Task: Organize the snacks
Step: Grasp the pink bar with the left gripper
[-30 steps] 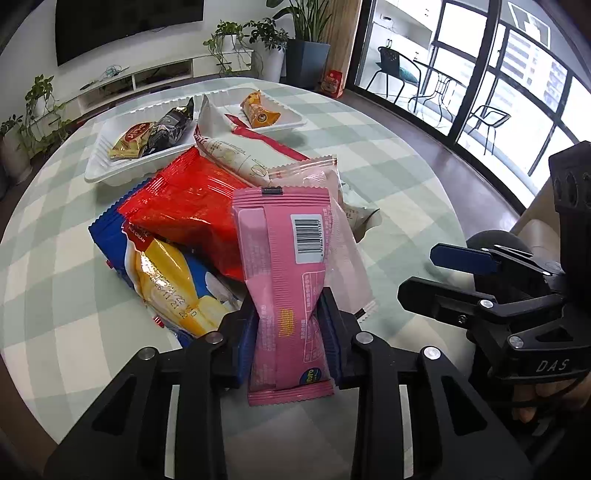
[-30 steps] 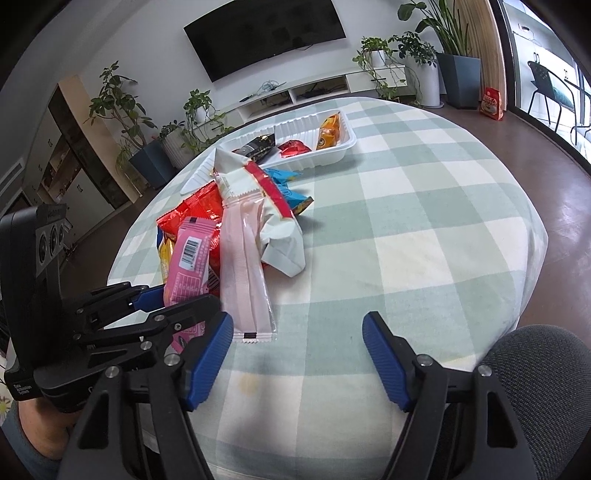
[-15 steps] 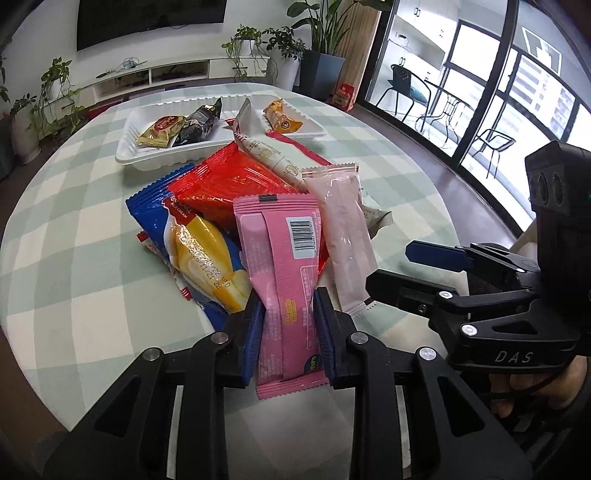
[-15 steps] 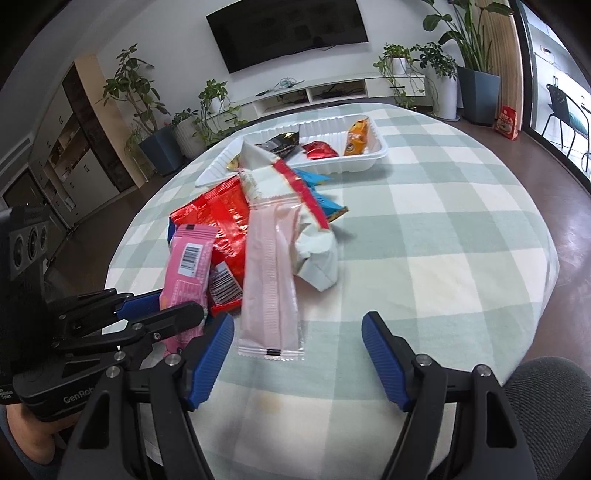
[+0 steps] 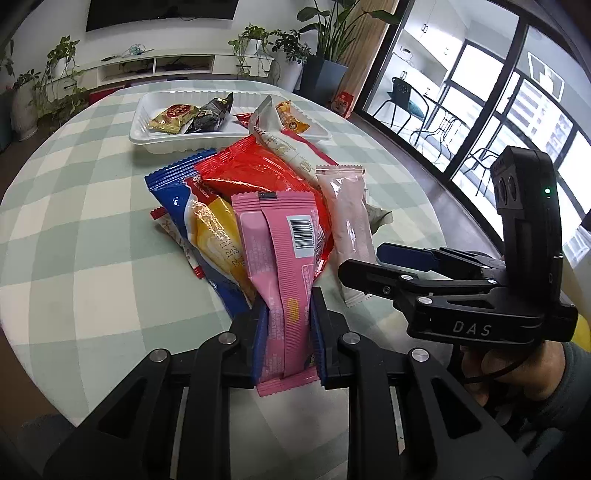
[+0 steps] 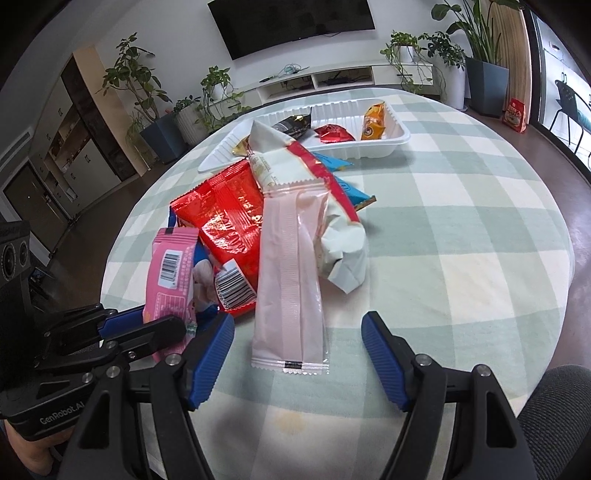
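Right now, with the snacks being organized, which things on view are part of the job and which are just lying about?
Part of the job:
left tongs, shut on the pink snack bar
right tongs, open
pale pink packet
red bag
white tray

Lying about:
television
potted plants
red packet on the floor

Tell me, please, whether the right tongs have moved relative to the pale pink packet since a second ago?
Yes. In the right wrist view the right tongs have advanced toward the pale pink packet, whose near end now sits between the open fingers.
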`<state>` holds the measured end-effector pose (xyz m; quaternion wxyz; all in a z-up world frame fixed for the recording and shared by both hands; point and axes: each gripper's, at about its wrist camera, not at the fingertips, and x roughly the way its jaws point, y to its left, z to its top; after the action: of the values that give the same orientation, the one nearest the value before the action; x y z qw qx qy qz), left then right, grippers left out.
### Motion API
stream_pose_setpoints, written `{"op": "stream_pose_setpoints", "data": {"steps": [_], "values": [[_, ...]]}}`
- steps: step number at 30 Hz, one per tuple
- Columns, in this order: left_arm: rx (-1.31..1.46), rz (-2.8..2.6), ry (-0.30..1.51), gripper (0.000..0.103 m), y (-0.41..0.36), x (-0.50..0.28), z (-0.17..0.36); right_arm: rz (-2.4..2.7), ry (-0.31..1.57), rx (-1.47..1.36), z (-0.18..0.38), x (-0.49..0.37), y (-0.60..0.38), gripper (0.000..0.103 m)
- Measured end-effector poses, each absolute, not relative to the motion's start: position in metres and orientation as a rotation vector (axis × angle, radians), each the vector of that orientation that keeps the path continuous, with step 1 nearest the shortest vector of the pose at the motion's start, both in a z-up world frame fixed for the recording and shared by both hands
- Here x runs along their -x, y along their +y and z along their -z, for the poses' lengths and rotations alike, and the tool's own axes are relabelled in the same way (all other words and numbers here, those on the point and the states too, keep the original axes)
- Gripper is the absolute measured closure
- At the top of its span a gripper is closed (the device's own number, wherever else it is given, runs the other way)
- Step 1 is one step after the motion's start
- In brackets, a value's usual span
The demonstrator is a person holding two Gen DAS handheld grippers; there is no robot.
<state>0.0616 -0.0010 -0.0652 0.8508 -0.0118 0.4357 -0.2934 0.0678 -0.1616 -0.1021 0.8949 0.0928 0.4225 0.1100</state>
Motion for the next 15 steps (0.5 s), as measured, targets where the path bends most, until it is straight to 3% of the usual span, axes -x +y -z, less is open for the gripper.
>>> {"op": "stream_pose_setpoints", "data": {"steps": [2, 15], "values": [[0.039, 0.618, 0.917, 0.084, 0.004, -0.061, 0.064, -0.233, 0.887, -0.197, 0.104, -0.071, -0.161, 0.036], [0.074, 0.62, 0.917, 0.084, 0.012, -0.059, 0.066, -0.222, 0.898, -0.187, 0.106, -0.085, -0.158, 0.042]]}}
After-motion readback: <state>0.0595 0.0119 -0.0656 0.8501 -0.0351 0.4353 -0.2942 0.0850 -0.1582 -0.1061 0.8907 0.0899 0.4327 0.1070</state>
